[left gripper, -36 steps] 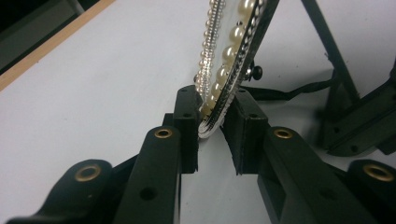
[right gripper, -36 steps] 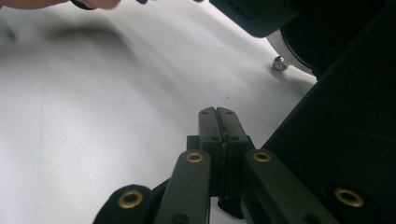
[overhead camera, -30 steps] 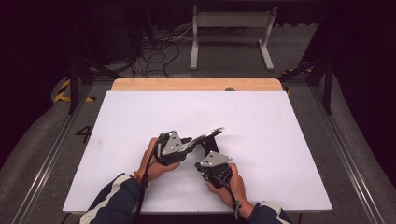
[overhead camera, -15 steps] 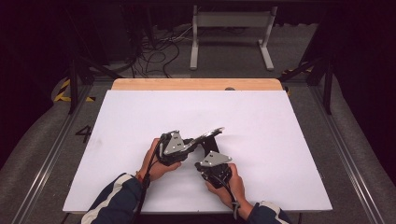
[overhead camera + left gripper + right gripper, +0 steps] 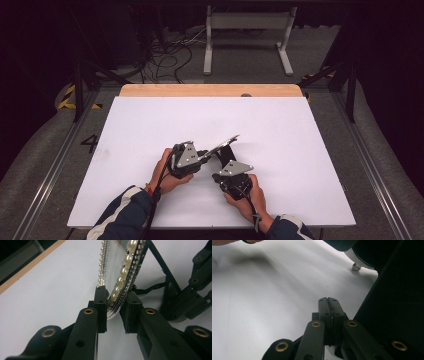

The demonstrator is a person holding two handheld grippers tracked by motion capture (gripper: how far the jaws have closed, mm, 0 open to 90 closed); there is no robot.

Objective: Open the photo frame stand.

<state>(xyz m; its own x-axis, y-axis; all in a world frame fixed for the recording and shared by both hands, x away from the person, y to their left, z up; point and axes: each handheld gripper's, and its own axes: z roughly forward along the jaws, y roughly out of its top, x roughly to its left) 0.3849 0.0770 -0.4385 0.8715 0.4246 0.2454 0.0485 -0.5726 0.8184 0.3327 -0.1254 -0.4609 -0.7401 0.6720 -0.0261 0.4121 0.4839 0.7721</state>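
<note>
Pearl-rimmed mirror edge sits between the left gripper jaws, which have just been closing and stand narrow around it, a gap showing on both sides. Right gripper jaws are fully closed, pads together. Mirror is tilted above the white table.

Both forearms enter from the bottom of the high view in dark sleeves with white stripes. The left hand grips the left gripper, which points toward the right gripper; its jaws have just been closing, the pearl-edged mirror frame standing between them with a small gap at each pad. The right hand holds its gripper angled forward, jaws pressed together, with something thin pinched between them.
</note>
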